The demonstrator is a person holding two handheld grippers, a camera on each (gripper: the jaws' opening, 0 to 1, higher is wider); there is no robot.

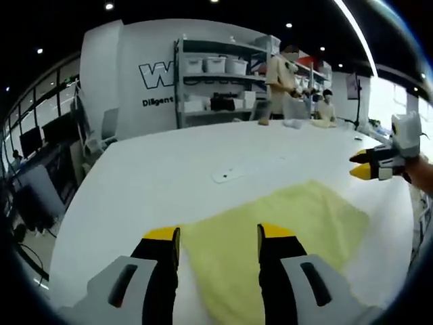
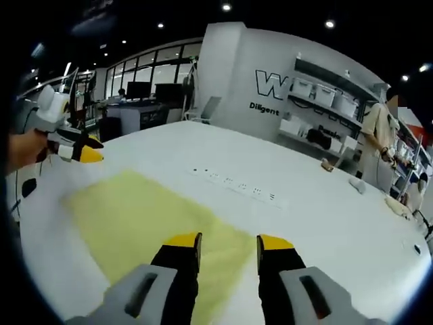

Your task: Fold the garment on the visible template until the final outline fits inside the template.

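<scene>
The yellow garment (image 1: 270,233) lies flat on the white surface (image 1: 169,169), its long axis running from the near edge diagonally toward the far right in the left gripper view. The material is pale yellow, soft-looking and mostly smooth. The left claw (image 1: 218,237) hovers over its near end, jaws apart, holding nothing. The right claw (image 2: 227,244) is likewise parted and empty above the garment's near corner. Shelving with storage bins (image 1: 216,64) and a person (image 1: 281,84) stand beyond the far edge.
</scene>
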